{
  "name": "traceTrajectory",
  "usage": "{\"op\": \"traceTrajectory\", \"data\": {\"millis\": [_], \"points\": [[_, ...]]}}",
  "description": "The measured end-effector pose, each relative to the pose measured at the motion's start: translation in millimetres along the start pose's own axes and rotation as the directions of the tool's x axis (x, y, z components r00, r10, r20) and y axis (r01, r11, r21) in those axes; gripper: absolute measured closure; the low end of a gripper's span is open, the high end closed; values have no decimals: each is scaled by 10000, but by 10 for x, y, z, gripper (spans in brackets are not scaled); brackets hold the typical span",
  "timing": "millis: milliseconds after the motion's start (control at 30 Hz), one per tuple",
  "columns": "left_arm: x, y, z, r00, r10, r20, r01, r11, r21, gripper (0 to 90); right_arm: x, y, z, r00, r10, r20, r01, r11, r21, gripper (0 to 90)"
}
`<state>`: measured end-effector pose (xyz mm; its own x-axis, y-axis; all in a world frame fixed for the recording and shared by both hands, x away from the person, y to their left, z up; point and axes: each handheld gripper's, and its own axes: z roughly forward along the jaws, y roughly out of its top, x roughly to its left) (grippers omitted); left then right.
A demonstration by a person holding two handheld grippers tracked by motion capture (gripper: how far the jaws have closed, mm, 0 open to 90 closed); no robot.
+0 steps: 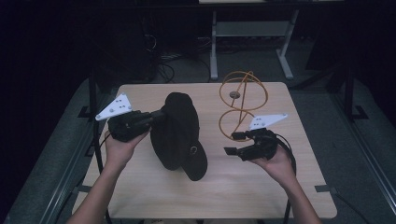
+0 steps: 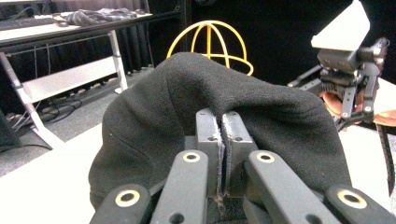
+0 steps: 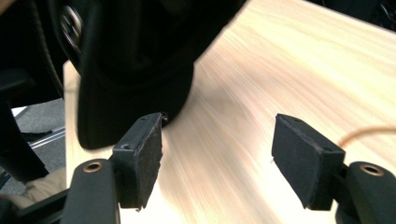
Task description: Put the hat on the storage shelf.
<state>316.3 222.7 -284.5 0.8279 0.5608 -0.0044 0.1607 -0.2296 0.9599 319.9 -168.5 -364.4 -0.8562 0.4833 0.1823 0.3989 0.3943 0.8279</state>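
Dark floor and a tangle of cables surround a pale wooden table (image 1: 140,186). On it, near the middle, is a black cap (image 1: 175,133) whose long axis runs from the far edge toward the person, with the brim pointing at the near edge and slightly right. The left gripper (image 1: 156,116) comes in from the left with its jaws pinched together on the cap's fabric at the far left side of the crown; in the left gripper view the cloth bunches over the closed pads. The right gripper (image 1: 233,143) hovers to the right of the cap, jaws wide apart, gripping nothing. Behind it stands a yellow wire stand (image 1: 243,100).
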Motion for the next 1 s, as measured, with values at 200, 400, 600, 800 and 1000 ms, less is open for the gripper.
{"op": "traceTrajectory", "data": {"millis": [200, 400, 600, 800, 1000], "points": [[44, 77, 29, 9999, -77, 86, 77, 10000, 26, 881, -98, -299, -134, 9979, 437, 472, -442, 9990, 92, 318], [97, 210, 115, 9999, -55, 135, 54, 9999, 134, 881, -179, -542, -305, 9927, 737, 953, -749, 9972, 87, 305], [132, 323, 204, 9998, -5, 204, 0, 9997, 237, 882, -233, -673, -440, 9856, 936, 1407, -951, 9955, 42, 299], [156, 479, 363, 9994, 187, 284, -198, 9990, 391, 882, -299, -809, -515, 9798, 1077, 1686, -1129, 9934, 215, 276], [196, 579, 537, 9990, 127, 422, -143, 9992, 375, 883, -344, -926, -588, 9745, 1223, 1879, -1332, 9900, 464, 274]]}}
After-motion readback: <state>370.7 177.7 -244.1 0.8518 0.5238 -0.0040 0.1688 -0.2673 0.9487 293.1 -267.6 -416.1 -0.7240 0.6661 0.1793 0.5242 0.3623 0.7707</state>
